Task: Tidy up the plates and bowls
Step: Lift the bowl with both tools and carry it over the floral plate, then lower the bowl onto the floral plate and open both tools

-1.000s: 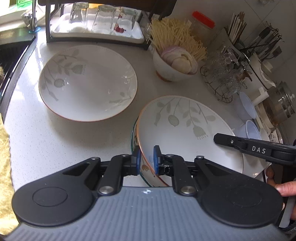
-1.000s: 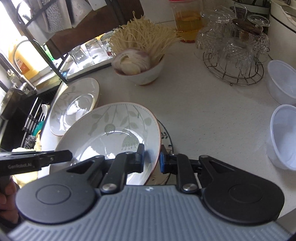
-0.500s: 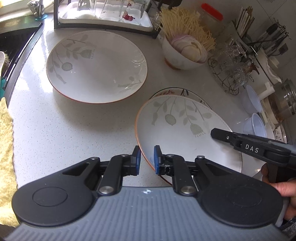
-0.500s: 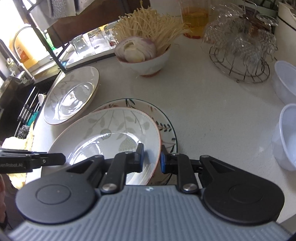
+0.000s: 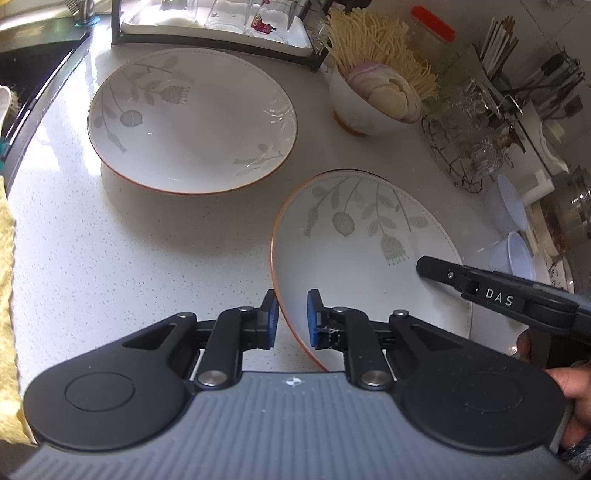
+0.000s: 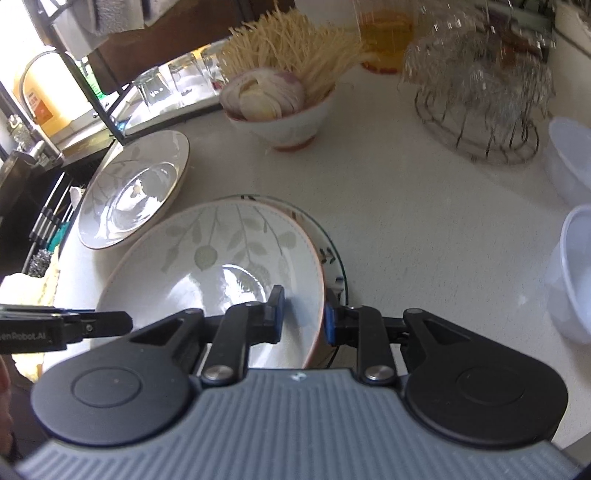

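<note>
While both my tongs straddle opposite edges of one leaf-patterned plate (image 5: 354,254), the bench (image 5: 110,258) around it is crowded. A second plate (image 5: 192,122) of the same pattern lies flat further out on the left, apart from the first. Behind it a dark rack (image 5: 218,33) holds upturned glasses. A white bowl (image 5: 364,107) stuffed with sliced onion and pale noodles stands near the far rim of the held plate, and a wire stand (image 6: 476,99) of cut-glass cups sits to its right. Two clear plastic tubs (image 6: 576,273) lie along the right side, and a yellow cloth (image 5: 7,295) hangs at the left edge.

The held plate is white with grey stems and seed heads and a thin orange rim. It sits tilted, partly over a dark-rimmed patterned dish (image 6: 332,254) that peeks out beneath its far right edge. The left tongs (image 5: 291,317) have their blue pads either side of its near-left rim with gaps showing, so I read them as released. The right tongs (image 6: 301,317) are the same at the opposite rim: pads astride the edge, not pinching
</note>
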The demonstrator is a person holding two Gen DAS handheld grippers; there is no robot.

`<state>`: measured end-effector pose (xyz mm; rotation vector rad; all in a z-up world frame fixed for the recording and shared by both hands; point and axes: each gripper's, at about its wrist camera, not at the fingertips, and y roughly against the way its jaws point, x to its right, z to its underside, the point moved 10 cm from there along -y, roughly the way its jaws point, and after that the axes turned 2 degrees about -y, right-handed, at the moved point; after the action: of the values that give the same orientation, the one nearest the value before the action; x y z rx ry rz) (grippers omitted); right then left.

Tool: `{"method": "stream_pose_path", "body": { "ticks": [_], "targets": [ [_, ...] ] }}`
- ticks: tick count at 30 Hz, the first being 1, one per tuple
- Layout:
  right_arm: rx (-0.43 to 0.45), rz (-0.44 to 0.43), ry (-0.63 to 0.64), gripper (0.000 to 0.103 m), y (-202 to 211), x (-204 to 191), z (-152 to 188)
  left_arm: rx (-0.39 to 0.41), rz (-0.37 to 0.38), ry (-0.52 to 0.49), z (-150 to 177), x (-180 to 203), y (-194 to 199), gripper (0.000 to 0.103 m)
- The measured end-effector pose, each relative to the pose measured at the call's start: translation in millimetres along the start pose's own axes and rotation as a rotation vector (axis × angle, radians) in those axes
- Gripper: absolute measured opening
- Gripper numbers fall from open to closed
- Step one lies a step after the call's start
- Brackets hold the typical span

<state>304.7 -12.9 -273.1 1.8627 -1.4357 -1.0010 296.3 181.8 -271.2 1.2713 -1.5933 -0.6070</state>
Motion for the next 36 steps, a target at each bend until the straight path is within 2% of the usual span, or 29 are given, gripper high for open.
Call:
{"method": "stream_pose_path", "body": {
  "ticks": [4,8,10,13,22,28,33,36],
  "targets": [
    [0.006,-0.012,0.014,0.026,1.8,-0.4,2.1,0.016,0.007,0.033,0.7,-1.7,0.3,0.017],
    [-0.032,-0.030,-0.073,0.026,4.1,4.2,3.6,0.051,0.018,0.070,0.9,-4.3,5.0,0.018],
    [-0.026,-0.035,-0.088,0.026,5.3,6.2,4.3,0.064,0.041,0.099,2.7,-6.0,7.8,0.020],
    [-0.030,-0.040,-0.130,0.024,7.2,9.6,6.4,0.076,0.034,0.122,6.8,-8.6,11.9,0.022],
    [-0.078,-0.011,-0.158,0.024,11.1,6.9,10.0,0.122,-0.020,0.093,17.1,2.9,39.7,0.022],
    [-0.087,0.023,-0.155,0.023,16.5,3.9,14.2,0.178,-0.018,0.098,14.6,17.1,71.6,0.022],
    [-0.108,0.029,-0.184,0.023,19.6,4.1,19.0,0.189,-0.027,0.092,18.9,25.3,84.6,0.022],
    [-0.122,0.024,-0.187,0.026,24.1,2.4,20.9,0.199,-0.008,0.100,22.3,31.3,93.3,0.022]
  ]
}}
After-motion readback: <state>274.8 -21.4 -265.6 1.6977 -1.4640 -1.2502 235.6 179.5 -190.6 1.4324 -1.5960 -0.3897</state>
